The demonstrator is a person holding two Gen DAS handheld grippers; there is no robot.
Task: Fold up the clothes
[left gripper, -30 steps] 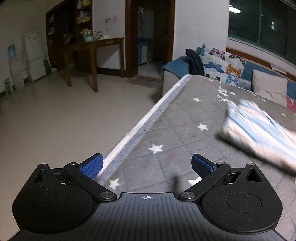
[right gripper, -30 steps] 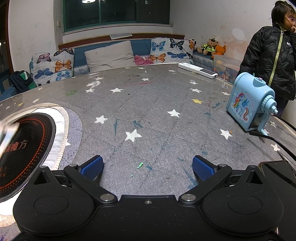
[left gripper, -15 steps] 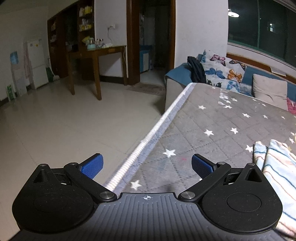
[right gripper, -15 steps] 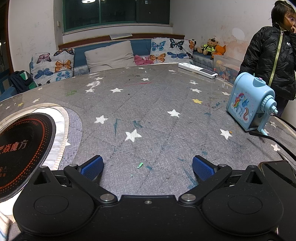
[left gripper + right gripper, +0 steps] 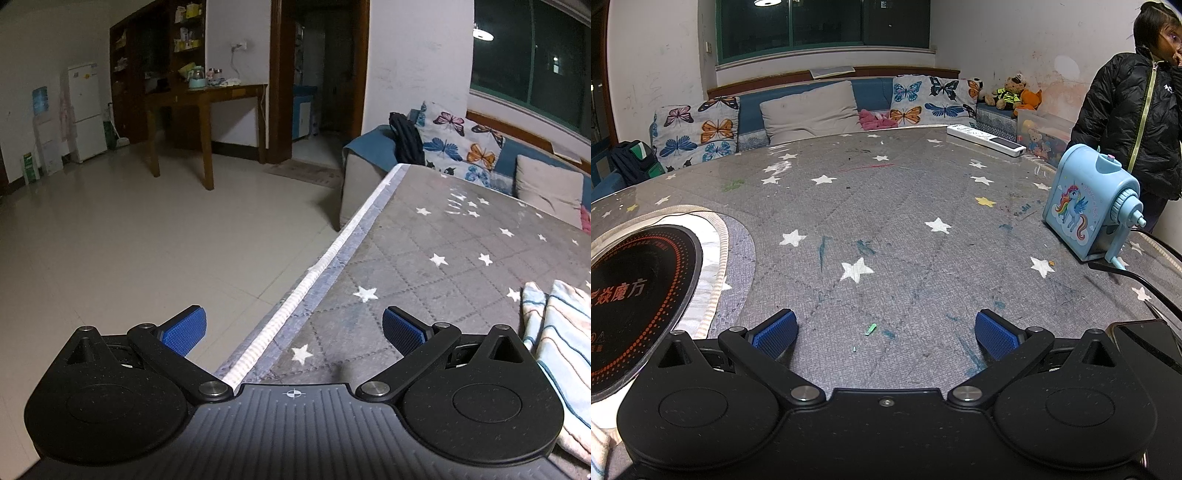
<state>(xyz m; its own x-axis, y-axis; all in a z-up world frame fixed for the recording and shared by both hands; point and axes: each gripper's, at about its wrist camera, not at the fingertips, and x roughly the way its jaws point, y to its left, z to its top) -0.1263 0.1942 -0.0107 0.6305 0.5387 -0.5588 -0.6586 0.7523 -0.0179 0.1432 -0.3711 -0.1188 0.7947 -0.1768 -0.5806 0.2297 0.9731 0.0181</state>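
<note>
Left view: my left claw (image 5: 293, 328) wide open, holds nothing, hangs over table (image 5: 436, 258) edge. Striped cloth (image 5: 557, 343) lies flat on table, just right of claw, maybe ready for folding.

Right view: my right claw (image 5: 885, 332) open, empty, low over table, pencil sharpener (image 5: 1086, 206) far right.

A grey quilted table cover with white stars (image 5: 886, 221) carries everything. On it lie a striped pastel folded cloth (image 5: 557, 339) near its right side, a round black induction cooktop with orange markings (image 5: 635, 295), a blue unicorn pencil sharpener (image 5: 1086, 206), a white remote control (image 5: 986, 139) at the far edge, and a black cable (image 5: 1137, 277).
</note>
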